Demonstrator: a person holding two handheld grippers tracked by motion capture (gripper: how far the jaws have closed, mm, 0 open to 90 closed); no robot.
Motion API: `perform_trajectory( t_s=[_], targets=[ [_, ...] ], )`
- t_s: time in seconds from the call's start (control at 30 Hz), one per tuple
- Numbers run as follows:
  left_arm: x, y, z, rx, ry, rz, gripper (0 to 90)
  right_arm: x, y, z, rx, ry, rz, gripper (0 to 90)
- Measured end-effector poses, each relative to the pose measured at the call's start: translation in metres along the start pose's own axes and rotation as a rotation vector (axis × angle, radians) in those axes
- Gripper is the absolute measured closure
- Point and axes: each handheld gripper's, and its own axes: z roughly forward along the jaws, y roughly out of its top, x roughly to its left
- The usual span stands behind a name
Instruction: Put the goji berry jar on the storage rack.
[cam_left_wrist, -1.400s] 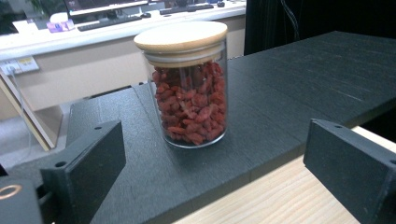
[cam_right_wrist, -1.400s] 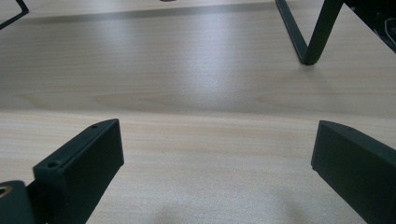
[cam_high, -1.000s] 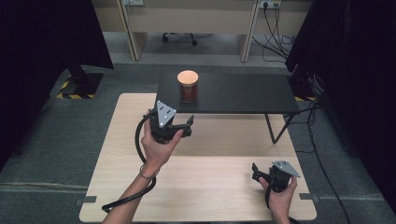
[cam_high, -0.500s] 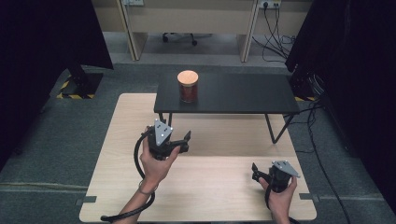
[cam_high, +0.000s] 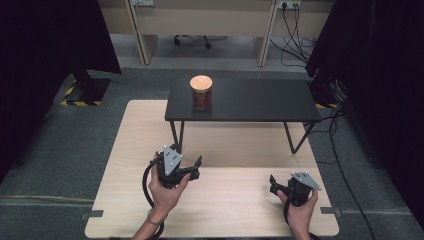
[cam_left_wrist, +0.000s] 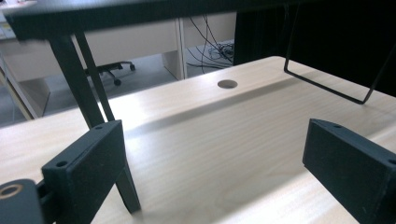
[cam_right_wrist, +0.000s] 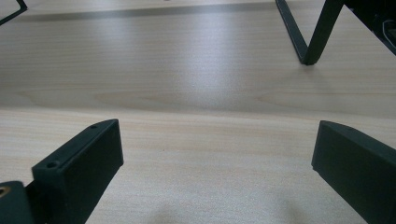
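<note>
A glass jar (cam_high: 201, 93) with a round wooden lid and reddish contents stands on the left end of a low black table (cam_high: 250, 102). My left gripper (cam_high: 178, 161) hovers over the light wooden table (cam_high: 225, 205), in front of the black table's left leg, held in a hand. Its jaws are wide apart with nothing between them (cam_left_wrist: 212, 140). Near the front right corner my right gripper (cam_high: 290, 182) sits low, also open and empty (cam_right_wrist: 217, 135). Both grippers are well short of the jar.
The black table's left legs (cam_left_wrist: 77, 79) rise just ahead of the left gripper, its wire right leg (cam_left_wrist: 327, 84) farther off. A cable hole (cam_left_wrist: 227, 84) lies in the wood. A black leg (cam_right_wrist: 308, 37) stands ahead of the right gripper. Dark curtains flank the room.
My left gripper has drawn back from near the black table's front edge toward the person, staying open. The right gripper and the jar have not moved.
</note>
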Motion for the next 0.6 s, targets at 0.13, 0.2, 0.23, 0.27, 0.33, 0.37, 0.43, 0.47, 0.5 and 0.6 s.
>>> perform_trajectory(
  t_s=[0.13,0.2,0.23,0.27,0.33,0.37,0.43,0.47,0.5,0.6],
  targets=[
    [-0.002,-0.011,-0.005,-0.007,0.026,0.0,5.5,0.0,0.0,0.0,0.0,0.001,0.001,2.0],
    [-0.001,-0.016,-0.009,-0.014,0.042,-0.007,5.5,0.0,0.0,0.0,0.0,0.001,0.002,2.1],
    [-0.001,-0.02,-0.012,-0.019,0.05,-0.013,5.5,0.0,0.0,0.0,0.0,0.001,0.002,2.1],
    [-0.001,-0.023,-0.014,-0.021,0.054,-0.021,5.5,0.0,0.0,0.0,0.001,0.001,0.002,2.1],
    [-0.001,-0.03,-0.016,-0.022,0.059,-0.039,5.5,0.0,0.0,0.0,0.001,0.001,0.0,2.1],
    [-0.002,-0.034,-0.016,-0.019,0.059,-0.048,5.5,0.0,0.0,0.0,0.001,0.0,-0.001,2.1],
    [-0.003,-0.041,-0.014,0.001,0.054,-0.047,5.5,0.0,0.0,0.0,0.0,-0.002,-0.002,2.1],
    [-0.005,-0.045,-0.013,0.01,0.055,-0.044,5.5,0.001,0.0,0.0,0.0,-0.002,-0.001,2.0],
    [-0.006,-0.048,-0.011,0.021,0.053,-0.037,5.5,0.001,0.0,0.0,0.0,-0.003,-0.002,2.0],
    [-0.008,-0.058,-0.005,0.042,0.048,-0.042,5.7,0.001,0.0,0.0,-0.001,-0.004,0.0,2.0]
  ],
)
